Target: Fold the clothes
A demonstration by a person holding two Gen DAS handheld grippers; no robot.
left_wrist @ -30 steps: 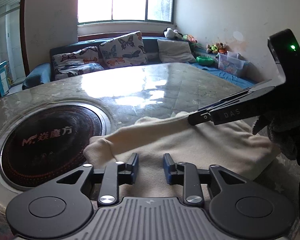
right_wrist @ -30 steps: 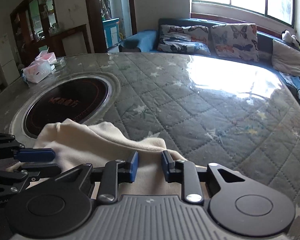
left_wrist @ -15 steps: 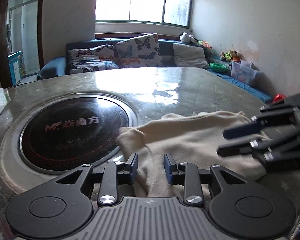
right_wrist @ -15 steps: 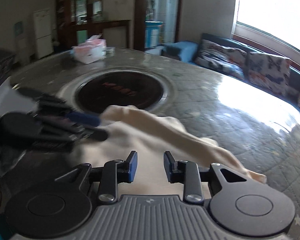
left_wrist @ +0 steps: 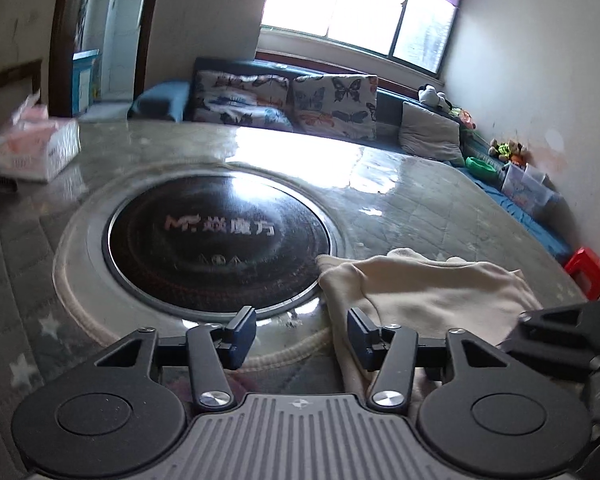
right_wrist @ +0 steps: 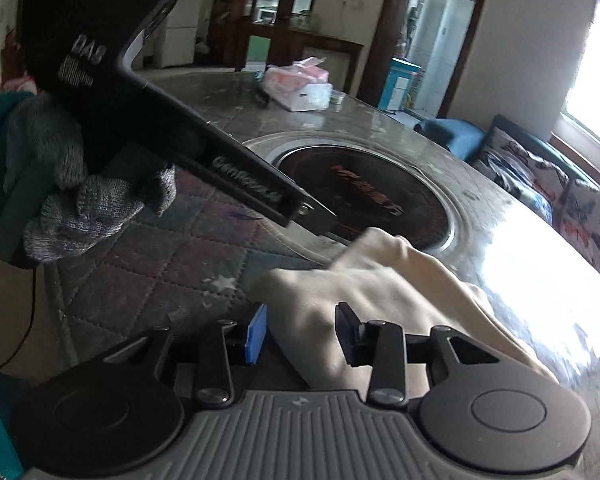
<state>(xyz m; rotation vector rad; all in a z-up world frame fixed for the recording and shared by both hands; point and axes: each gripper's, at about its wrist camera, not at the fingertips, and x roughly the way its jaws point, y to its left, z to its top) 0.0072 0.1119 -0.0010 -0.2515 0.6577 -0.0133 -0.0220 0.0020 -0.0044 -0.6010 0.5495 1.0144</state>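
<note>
Both my tools now stand spread and empty: left tool [left_wrist: 296,334], right tool [right_wrist: 302,332]; released, the cream garment [left_wrist: 428,292] lies bunched on the tabletop [left_wrist: 400,200], needing regrasping

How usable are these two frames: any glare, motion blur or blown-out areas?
Left wrist view: window blown out, its glare streaking the table; tissue box smeared, cream garment fairly sharp. Right wrist view: heavy glare bottom right on the table; garment and background motion-blurred; fisheye bending throughout.
</note>
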